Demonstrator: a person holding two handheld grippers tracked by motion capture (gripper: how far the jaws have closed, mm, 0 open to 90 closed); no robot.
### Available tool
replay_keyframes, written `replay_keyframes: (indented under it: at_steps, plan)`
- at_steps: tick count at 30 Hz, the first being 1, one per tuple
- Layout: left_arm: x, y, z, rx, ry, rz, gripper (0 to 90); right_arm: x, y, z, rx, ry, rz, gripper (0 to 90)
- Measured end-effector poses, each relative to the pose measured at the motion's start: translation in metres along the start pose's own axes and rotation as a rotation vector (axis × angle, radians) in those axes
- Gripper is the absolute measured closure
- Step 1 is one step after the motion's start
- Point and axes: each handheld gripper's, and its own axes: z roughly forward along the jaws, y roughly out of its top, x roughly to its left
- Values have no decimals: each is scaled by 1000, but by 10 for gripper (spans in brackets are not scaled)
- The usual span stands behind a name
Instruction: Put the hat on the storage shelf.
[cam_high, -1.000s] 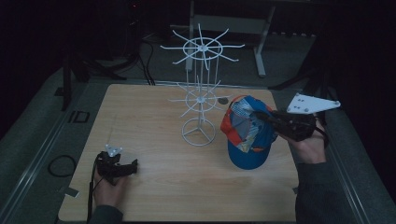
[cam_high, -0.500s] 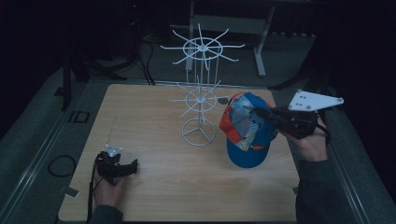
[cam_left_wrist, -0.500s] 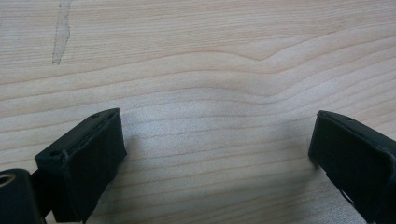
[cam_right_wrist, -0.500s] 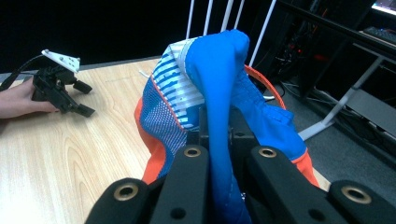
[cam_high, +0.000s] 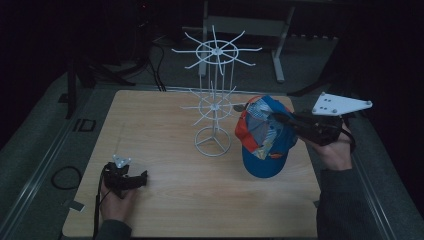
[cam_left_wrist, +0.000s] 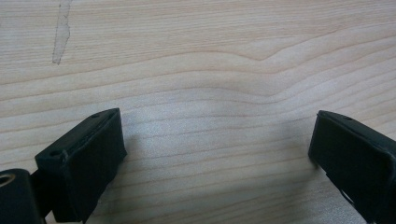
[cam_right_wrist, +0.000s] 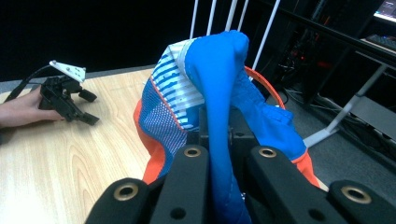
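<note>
At the near left of the wooden table (cam_high: 165, 130), the left gripper (cam_high: 142, 178) rests on the surface in the person's hand, its jaws spread wide over bare wood. A white wire rack (cam_high: 215, 100) stands mid-table. At the right, the right gripper (cam_high: 277, 117) is clamped on the blue-and-orange cap (cam_high: 265, 135), apparently lifted, its brim hanging toward the table.

A cap (cam_high: 264, 137) in blue and orange with white-striped and dotted panels is seen beside a white wire rack (cam_high: 214, 100) on a pale wood-grain table (cam_high: 165, 200), with black grippers.
</note>
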Motion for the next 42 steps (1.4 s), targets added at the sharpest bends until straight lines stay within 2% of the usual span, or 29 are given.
replay_keyframes:
  at_steps: [21,42]
  plan:
    - [0,0,0,0,0,-1,40,-6,6,-1,-42,35,27,886]
    - [0,0,0,0,-1,-1,40,-7,26,-7,-89,59,0,887]
